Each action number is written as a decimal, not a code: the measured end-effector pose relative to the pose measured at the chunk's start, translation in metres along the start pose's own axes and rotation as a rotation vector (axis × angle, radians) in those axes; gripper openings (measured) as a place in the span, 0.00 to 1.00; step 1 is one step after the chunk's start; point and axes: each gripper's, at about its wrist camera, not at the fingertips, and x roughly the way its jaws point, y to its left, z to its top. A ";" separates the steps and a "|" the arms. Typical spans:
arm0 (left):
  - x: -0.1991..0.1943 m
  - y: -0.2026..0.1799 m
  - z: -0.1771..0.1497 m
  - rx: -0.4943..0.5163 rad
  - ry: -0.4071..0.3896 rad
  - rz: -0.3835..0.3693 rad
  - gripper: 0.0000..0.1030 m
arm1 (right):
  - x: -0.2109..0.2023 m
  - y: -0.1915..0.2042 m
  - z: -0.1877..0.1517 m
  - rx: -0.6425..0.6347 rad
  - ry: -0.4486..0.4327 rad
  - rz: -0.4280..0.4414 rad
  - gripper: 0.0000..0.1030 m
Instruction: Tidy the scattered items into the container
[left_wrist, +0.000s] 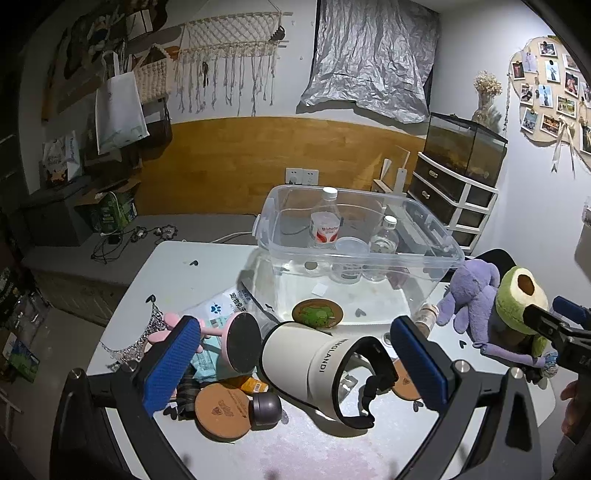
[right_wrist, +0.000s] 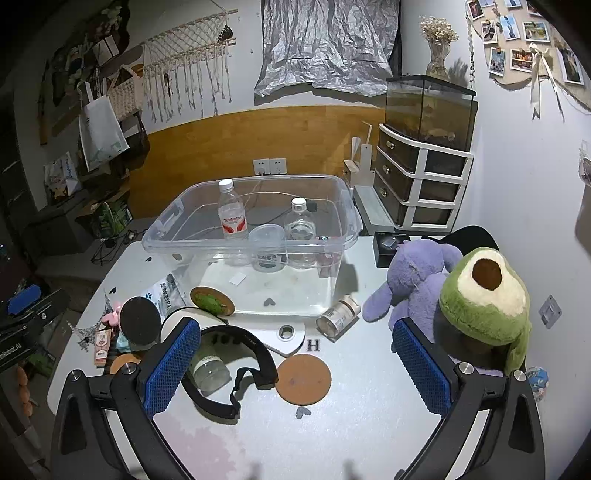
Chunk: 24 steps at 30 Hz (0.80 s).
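A clear plastic bin (left_wrist: 439, 254) (right_wrist: 347, 221) stands on the white table and holds two water bottles (left_wrist: 325, 221) (right_wrist: 232, 216) and a clear cup (right_wrist: 266, 236). My left gripper (left_wrist: 295, 365) is open around a white cup (left_wrist: 306, 365) lying on its side, not touching it. My right gripper (right_wrist: 297, 363) is open above a cork coaster (right_wrist: 303, 379). A purple plush (right_wrist: 413, 280) (left_wrist: 471, 291) and a green avocado plush (right_wrist: 484, 302) (left_wrist: 521, 299) sit at the right. A small jar (right_wrist: 338, 315) lies by the bin.
Left of the cup lie a pink round mirror (left_wrist: 242, 341), a tiara (left_wrist: 147, 332), a packet (left_wrist: 221, 306), another cork coaster (left_wrist: 221, 410) and a grey knob (left_wrist: 266, 408). A frog coaster (left_wrist: 317, 313) leans on the bin. A drawer unit (right_wrist: 417, 184) stands behind.
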 end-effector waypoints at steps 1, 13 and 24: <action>0.000 0.000 0.000 -0.002 0.000 0.000 1.00 | 0.000 -0.001 0.000 -0.001 0.001 0.000 1.00; 0.001 0.001 0.001 -0.020 0.000 0.003 1.00 | 0.003 -0.002 -0.001 -0.003 0.004 -0.002 1.00; 0.002 0.002 0.000 -0.020 0.003 0.005 1.00 | 0.005 0.002 -0.004 -0.002 0.013 0.001 1.00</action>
